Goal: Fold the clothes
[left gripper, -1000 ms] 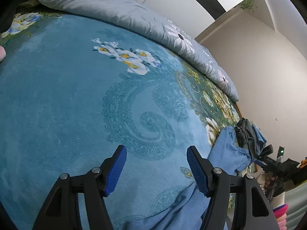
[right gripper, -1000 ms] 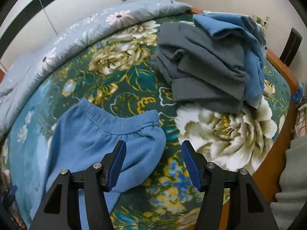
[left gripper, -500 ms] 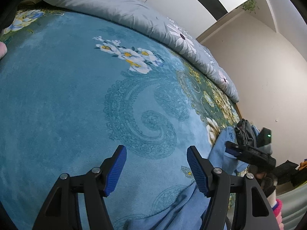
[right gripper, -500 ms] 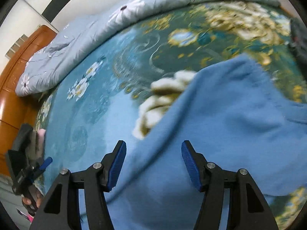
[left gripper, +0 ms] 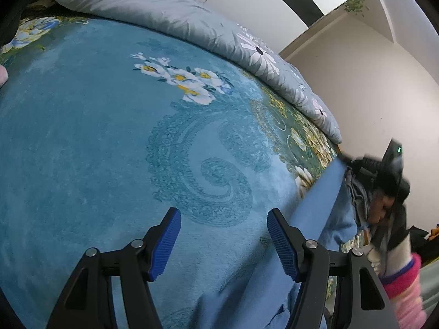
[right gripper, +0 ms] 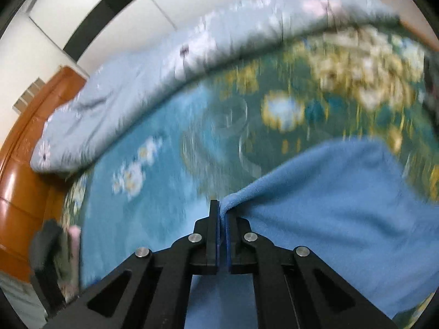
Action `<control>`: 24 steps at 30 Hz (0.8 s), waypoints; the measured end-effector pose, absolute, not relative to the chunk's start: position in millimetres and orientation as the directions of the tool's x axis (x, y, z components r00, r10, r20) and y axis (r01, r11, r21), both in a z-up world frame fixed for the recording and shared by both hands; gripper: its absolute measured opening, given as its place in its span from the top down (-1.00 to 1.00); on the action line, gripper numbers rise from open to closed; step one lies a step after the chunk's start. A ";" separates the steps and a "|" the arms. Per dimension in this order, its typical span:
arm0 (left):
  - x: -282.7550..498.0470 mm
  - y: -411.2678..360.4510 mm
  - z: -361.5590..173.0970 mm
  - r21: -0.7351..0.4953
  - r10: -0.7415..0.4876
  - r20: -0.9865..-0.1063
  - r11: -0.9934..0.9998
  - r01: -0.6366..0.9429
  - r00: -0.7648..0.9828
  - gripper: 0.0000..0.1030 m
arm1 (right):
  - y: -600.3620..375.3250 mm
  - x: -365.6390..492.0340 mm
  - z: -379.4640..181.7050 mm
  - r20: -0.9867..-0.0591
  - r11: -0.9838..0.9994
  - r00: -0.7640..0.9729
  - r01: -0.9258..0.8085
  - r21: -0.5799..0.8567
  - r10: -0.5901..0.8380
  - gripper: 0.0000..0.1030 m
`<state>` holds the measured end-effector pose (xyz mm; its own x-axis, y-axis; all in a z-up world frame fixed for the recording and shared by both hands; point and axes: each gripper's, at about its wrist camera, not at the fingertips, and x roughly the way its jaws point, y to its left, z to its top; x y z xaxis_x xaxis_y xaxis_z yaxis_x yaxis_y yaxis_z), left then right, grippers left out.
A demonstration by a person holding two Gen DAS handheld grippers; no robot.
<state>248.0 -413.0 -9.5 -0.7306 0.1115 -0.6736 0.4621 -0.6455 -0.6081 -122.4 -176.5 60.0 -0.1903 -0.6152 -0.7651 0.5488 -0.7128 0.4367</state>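
A light blue fleece garment lies on the teal flowered bedspread. My right gripper is shut on an edge of it, and the cloth runs off to the right from the pinched pads. From the left wrist view the same blue garment rises as a taut band at the right, up to the right gripper in a hand with a pink and white sleeve. My left gripper stands open over bare bedspread, nothing between its fingers.
A grey flowered quilt lies bunched along the far side of the bed. Some grey clothes sit near the bed's right end, partly hidden. An orange wooden headboard bounds the bed at the left in the right wrist view.
My right gripper swept left across the bed, closed on the blue garment's edge and lifted it into a taut band. The left gripper stayed put and open.
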 end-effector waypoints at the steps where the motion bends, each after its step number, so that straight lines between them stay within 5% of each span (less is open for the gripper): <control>1: 248.0 -412.7 -9.4 -0.606 0.110 -0.674 -0.647 0.462 -0.730 -0.35 | -180.1 -130.2 69.4 -0.757 -0.722 -0.219 0.541 0.431 -0.616 0.95; 7: 243.9 -407.1 -9.1 -0.587 0.114 -0.684 -0.672 0.452 -0.720 -0.35 | -176.4 -181.0 99.4 -0.717 -0.809 -0.401 0.423 0.408 -0.571 0.95; 16: 217.7 -366.0 -8.4 -0.536 0.205 -0.711 -0.778 0.329 -0.673 -0.35 | -186.8 -186.3 72.6 -0.758 -0.805 -0.361 0.481 0.348 -0.544 0.93; 18: 209.5 -350.5 -9.9 -0.518 0.238 -0.725 -0.807 0.284 -0.646 -0.35 | -187.6 -179.7 74.6 -0.760 -0.787 -0.338 0.510 0.349 -0.556 0.77; 20: 200.3 -331.1 -14.1 -0.488 0.265 -0.752 -0.839 0.240 -0.603 -0.35 | -187.4 -170.7 77.1 -0.759 -0.763 -0.311 0.541 0.354 -0.572 -0.12; 24: 186.0 -296.9 -28.4 -0.392 0.247 -0.824 -0.899 0.198 -0.510 -0.35 | -184.8 -142.7 85.6 -0.759 -0.728 -0.316 0.623 0.286 -0.569 -0.20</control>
